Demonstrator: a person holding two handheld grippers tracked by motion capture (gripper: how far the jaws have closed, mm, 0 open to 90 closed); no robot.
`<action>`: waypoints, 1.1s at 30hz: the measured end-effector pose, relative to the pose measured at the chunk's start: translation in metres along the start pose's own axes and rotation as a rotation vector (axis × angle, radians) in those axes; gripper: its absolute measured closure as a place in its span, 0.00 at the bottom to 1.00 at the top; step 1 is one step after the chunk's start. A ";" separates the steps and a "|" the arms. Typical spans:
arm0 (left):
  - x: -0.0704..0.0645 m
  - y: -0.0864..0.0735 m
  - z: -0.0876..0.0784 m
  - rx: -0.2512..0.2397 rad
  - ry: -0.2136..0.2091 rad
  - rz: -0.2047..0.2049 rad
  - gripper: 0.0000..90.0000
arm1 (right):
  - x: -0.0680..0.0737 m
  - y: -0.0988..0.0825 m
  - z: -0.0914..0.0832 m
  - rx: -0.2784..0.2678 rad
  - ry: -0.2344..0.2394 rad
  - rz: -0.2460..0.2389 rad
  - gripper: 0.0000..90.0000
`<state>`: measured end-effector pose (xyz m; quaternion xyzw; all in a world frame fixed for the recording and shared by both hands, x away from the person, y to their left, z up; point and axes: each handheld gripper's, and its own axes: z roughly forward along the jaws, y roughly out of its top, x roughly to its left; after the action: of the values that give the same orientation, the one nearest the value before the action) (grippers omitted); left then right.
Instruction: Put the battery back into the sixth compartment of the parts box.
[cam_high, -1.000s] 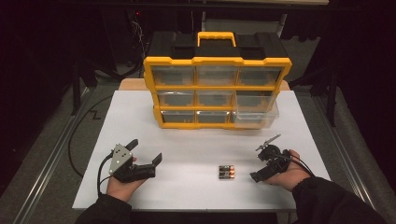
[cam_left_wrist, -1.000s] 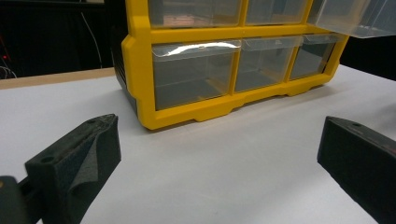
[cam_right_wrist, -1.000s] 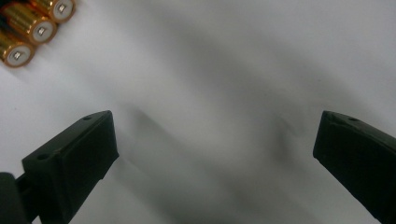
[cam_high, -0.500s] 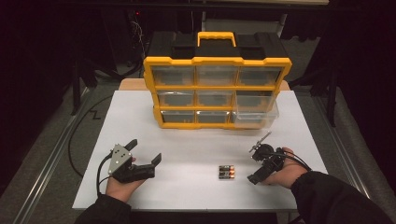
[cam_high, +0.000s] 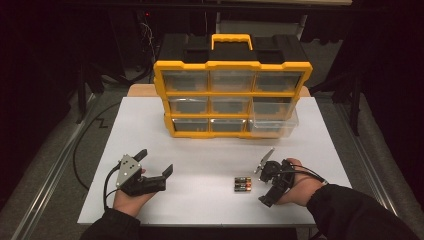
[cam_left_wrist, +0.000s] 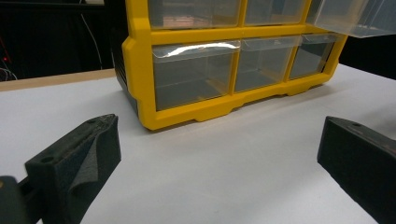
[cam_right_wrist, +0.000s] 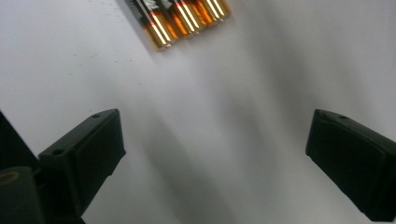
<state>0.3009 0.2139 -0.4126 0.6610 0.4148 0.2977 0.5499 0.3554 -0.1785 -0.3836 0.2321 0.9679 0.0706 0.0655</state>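
Note:
A small pack of batteries lies flat on the white table, near its front edge; in the right gripper view the batteries sit at the top left. My right gripper rests just right of them, jaws wide open and pointing toward them, not touching. Its open jaws hold nothing. My left gripper lies at the front left, open and empty, aimed at the yellow organizer. In the left gripper view the left gripper frames bare table in front of the organizer.
The organizer has several clear drawers and a black top with a yellow handle. One clear drawer at its right side is pulled out over the table, seen as the drawer at top right. A cable trails from the left gripper.
My right gripper has shifted left and slightly forward, closer to the batteries, and turned toward them. The left gripper has stayed where it was.

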 end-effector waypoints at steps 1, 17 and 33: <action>0.000 0.000 0.000 -0.001 0.000 0.000 0.00 | 0.002 0.001 -0.001 0.000 -0.004 -0.013 0.09; 0.000 0.000 -0.001 0.001 0.009 0.004 0.00 | 0.022 0.027 -0.010 -0.022 -0.014 -0.170 0.39; 0.002 0.000 -0.001 -0.004 0.004 -0.002 0.00 | 0.038 0.047 -0.001 -0.002 -0.016 -0.314 0.64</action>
<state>0.3009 0.2158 -0.4120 0.6588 0.4161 0.2991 0.5507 0.3425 -0.1199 -0.3782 0.0784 0.9917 0.0584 0.0837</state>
